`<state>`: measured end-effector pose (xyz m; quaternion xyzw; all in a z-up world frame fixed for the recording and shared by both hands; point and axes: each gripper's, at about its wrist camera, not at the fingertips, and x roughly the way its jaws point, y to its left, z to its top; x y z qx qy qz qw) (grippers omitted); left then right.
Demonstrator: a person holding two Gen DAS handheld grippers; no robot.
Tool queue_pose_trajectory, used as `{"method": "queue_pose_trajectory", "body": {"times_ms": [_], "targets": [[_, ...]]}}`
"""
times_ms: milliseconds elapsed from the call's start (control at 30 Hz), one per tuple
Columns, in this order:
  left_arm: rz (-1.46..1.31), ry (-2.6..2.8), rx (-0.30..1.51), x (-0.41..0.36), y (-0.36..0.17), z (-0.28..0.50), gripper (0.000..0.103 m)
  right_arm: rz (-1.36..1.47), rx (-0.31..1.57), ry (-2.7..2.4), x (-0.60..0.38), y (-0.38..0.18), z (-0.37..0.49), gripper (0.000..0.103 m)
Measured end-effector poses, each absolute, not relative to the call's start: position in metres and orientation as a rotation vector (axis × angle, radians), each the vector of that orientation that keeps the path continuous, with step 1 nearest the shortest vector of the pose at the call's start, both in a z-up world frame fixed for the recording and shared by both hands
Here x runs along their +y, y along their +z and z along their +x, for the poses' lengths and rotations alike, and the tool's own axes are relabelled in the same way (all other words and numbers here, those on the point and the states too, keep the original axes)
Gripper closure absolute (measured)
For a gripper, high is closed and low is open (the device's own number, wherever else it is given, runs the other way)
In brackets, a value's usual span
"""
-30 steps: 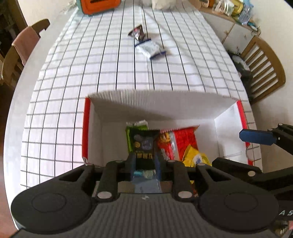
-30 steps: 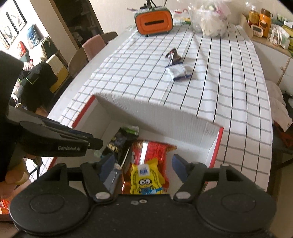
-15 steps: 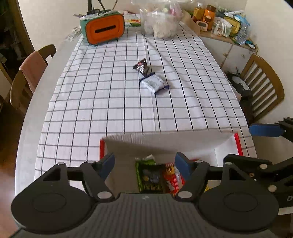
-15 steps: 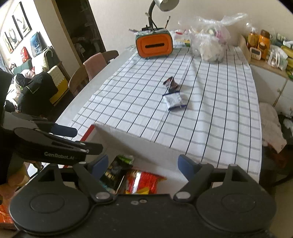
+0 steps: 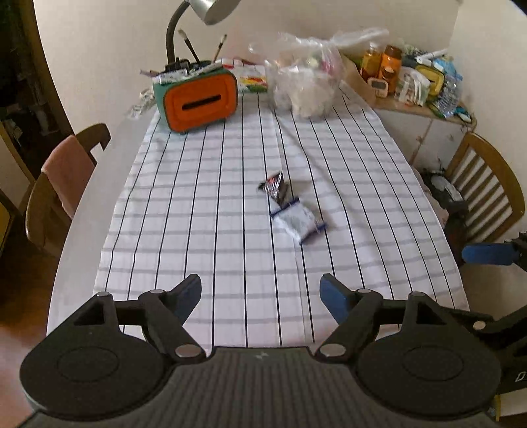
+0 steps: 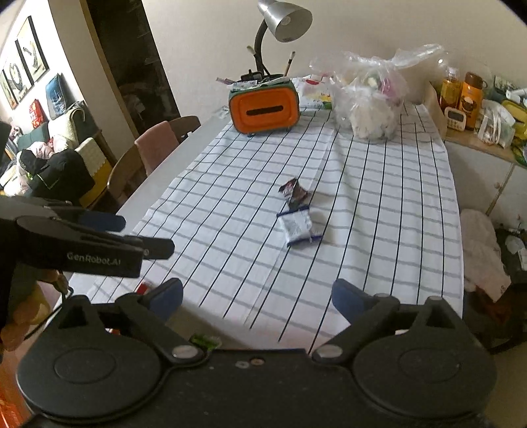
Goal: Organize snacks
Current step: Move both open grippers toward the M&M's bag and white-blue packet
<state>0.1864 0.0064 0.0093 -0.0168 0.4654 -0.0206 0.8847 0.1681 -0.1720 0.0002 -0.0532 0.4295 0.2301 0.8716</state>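
Observation:
Two snacks lie mid-table on the checked cloth (image 5: 210,230): a dark crumpled wrapper (image 5: 275,189) (image 6: 294,192) and, just nearer, a white packet with blue ends (image 5: 298,222) (image 6: 298,227). My left gripper (image 5: 262,291) hovers over the near part of the cloth, its jaws opening with nothing between them. My right gripper (image 6: 258,293) is beside it, jaws also opening and empty. Under the right gripper only a red edge of the snack box (image 6: 143,288) and a green packet (image 6: 204,340) inside it show. The left gripper (image 6: 141,234) also appears at the right wrist view's left side.
An orange tissue box (image 5: 199,98) with a desk lamp (image 6: 283,19) and a full clear plastic bag (image 5: 306,85) stand at the far end. Wooden chairs (image 5: 62,184) (image 5: 487,187) flank the table. A side cabinet (image 6: 477,138) carries bottles and packets.
Both grippers released their snacks into the box, opened wide, and rose while tilting up. The box has dropped almost out of both views and the far table end has come in.

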Motion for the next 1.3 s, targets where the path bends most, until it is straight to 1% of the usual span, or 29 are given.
{"method": "queue_pose_trajectory", "body": {"times_ms": [200, 533, 900, 1300], "targets": [[-0.037, -0.044, 0.949, 0.015, 0.007, 0.232, 0.022, -0.137, 0.894, 0.469, -0.163, -0.002, 0.204, 0.005], [-0.081, -0.027, 0.98, 0.028, -0.019, 0.302, 0.022, -0.19, 0.936, 0.466, -0.147, -0.035, 0.266, 0.005], [-0.035, 0.016, 1.018, 0.042, -0.063, 0.35, 0.022, -0.258, 1.0, 0.479, -0.122, -0.101, 0.327, 0.006], [-0.058, 0.023, 1.069, 0.058, -0.1, 0.374, 0.022, -0.357, 1.058, 0.473, -0.097, -0.168, 0.369, 0.011]]}}
